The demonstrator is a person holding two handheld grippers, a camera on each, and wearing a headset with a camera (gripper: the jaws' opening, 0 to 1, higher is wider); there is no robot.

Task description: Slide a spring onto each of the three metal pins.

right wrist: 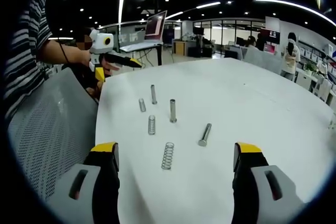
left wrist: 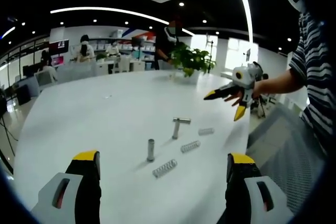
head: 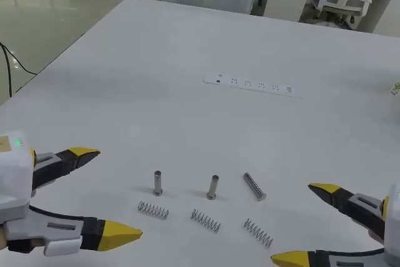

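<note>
- On the white table [head: 187, 54], just ahead of the person, three pins sit in a row. A row of three springs lies just nearer, one in front of each pin.
- Both the left tool [head: 114, 194] and the right tool [head: 295, 222] are spread wide and hold nothing. One hovers at each end of the rows, clear of every piece.
- No spring is on a pin yet, so the step in hand looks like the first pick-up.
- To do it well, pinch a spring lightly near one end so the coils are not crushed and the open end stays free. Steady the pin with the other tool and lower the spring straight down its shaft.
- The left pin [head: 157, 182] and middle pin [head: 214, 187] stand upright, so they are the easy ones to start with.
- The right pin [head: 254, 186] lies on its side and probably needs gripping or standing up first.
- All three pins are short, silvery and smooth.
- The left spring [head: 153, 210], middle spring [head: 205, 220] and right spring [head: 258, 232] are thin open coils that are likely to roll.
</note>
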